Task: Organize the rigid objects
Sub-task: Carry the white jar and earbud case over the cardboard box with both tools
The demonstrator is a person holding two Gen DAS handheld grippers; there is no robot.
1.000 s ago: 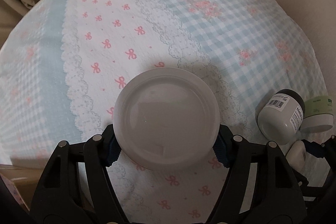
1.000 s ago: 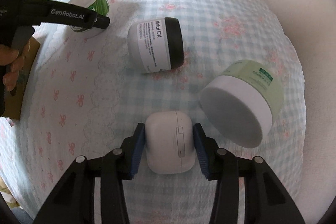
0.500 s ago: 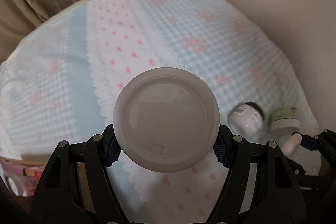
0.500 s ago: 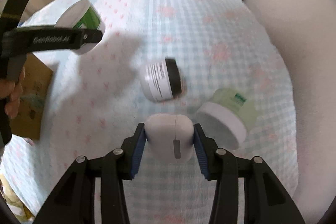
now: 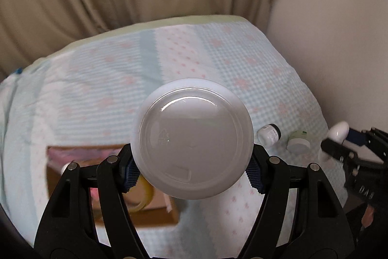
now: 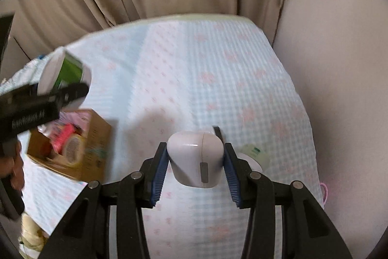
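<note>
Left gripper [image 5: 192,170] clamped on a round white tub [image 5: 192,138] (flat base toward the camera), held up above the checked blue-and-pink cloth [image 5: 242,60] and an open cardboard box [image 5: 155,210] of small items. Right gripper [image 6: 195,170] closed around a white earbud case [image 6: 195,158], also lifted off the cloth. Down on the cloth: a black-capped white bottle [image 5: 269,134] on its side, just beside a pale green jar [image 5: 298,142]

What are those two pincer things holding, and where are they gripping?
The left tool clamps a round white jar by its sides. The right tool squeezes a small white case across its two flanks.
</note>
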